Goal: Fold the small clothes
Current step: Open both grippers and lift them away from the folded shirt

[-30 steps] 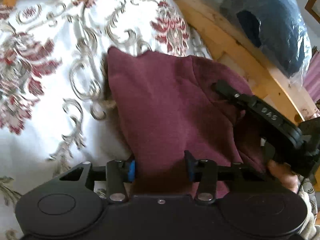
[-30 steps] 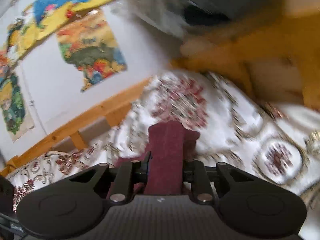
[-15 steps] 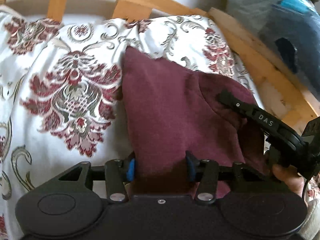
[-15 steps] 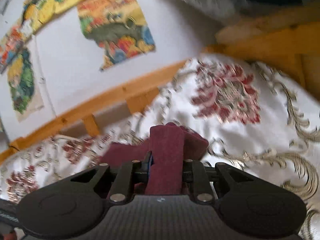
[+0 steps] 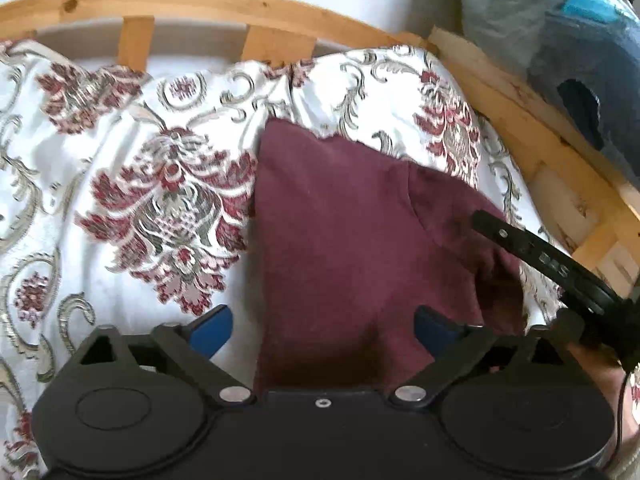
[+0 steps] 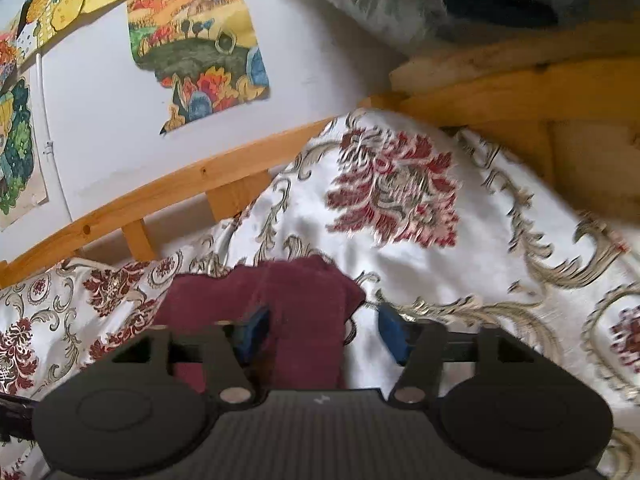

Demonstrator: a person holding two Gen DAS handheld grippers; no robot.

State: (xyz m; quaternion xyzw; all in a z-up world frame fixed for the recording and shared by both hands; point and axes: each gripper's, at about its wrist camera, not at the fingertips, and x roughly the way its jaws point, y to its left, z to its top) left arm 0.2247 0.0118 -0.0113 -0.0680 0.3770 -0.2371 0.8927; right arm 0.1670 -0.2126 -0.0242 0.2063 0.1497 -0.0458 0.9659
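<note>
A small maroon garment (image 5: pixel 352 240) lies folded on the patterned bedspread (image 5: pixel 132 184). My left gripper (image 5: pixel 322 330) is open, its blue pads spread wide on either side of the garment's near edge. My right gripper (image 6: pixel 320 332) is open too, with the garment's end (image 6: pixel 296 304) lying loose between its blue pads. In the left wrist view the right gripper's black body (image 5: pixel 560 272) reaches in from the right over the garment's far side.
A wooden bed rail (image 5: pixel 224 4) runs along the far edge against a white wall. A plastic-wrapped blue-grey bundle (image 5: pixel 568 36) sits on the wooden frame at the right. Colourful pictures (image 6: pixel 200 44) hang on the wall.
Both grippers have opened and let go of the maroon garment, which now lies on the bedspread. Both views have tilted up toward the bed rail and wall.
</note>
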